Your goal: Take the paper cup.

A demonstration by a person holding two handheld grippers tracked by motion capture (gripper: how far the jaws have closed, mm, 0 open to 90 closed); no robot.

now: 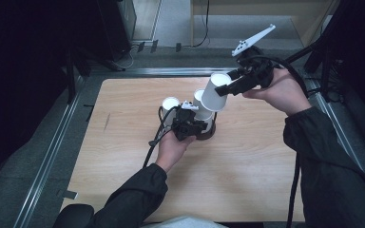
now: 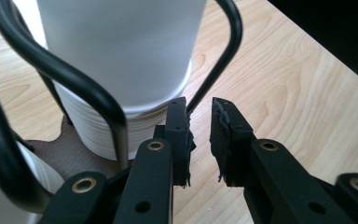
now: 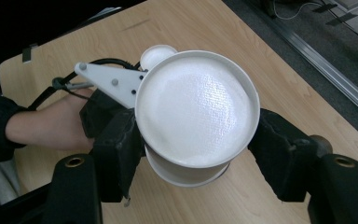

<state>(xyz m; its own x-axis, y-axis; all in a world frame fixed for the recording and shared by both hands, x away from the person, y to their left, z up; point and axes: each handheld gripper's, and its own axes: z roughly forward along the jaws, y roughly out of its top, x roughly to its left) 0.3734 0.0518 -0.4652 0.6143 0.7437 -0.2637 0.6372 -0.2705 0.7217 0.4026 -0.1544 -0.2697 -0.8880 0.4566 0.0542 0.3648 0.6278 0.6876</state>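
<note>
My right gripper (image 1: 224,88) is shut on a white paper cup (image 1: 214,95) and holds it tilted in the air above the holder. In the right gripper view one round end of that cup (image 3: 196,102) faces the camera, with a jaw on each side of it. A black wire cup holder (image 2: 88,88) on a brown base (image 1: 208,134) carries a stack of white cups (image 1: 200,105) and another white cup (image 1: 170,103). My left gripper (image 1: 195,124) is low beside the holder. Its jaws (image 2: 199,105) stand a little apart with nothing between them, next to the stack (image 2: 121,46).
The wooden table (image 1: 247,166) has bare room in front and to the right of the holder. Metal rails (image 1: 52,156) run along its left and far sides. Cables trail from both grippers, and dark equipment stands beyond the table.
</note>
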